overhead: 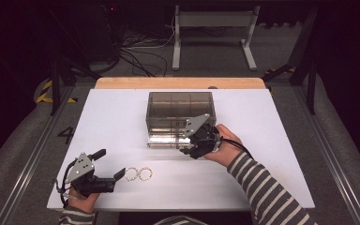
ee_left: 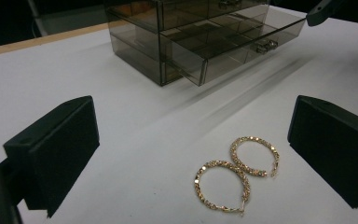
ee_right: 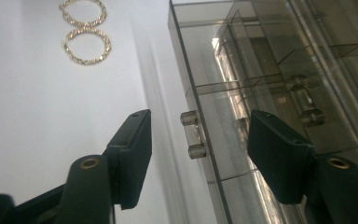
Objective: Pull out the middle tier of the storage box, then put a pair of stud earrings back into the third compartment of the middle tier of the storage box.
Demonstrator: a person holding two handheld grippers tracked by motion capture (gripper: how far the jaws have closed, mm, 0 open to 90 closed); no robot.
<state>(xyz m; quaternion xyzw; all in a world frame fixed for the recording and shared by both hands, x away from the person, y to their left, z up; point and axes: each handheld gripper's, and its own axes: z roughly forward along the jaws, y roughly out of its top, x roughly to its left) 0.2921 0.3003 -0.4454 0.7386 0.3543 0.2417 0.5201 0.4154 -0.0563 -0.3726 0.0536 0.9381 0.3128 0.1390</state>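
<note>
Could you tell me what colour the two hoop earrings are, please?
Gold, clearest in the left gripper view: hoop earrings.

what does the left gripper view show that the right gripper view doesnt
Left gripper view alone: the whole smoky clear plastic drawer box with its bottom drawer pulled out, and the left gripper with jaws wide apart.

Right gripper view alone: a close look at the clear drawer handle between the right gripper jaws, pads not touching it.

Both: the two gold hoop earrings on the white table.
</note>
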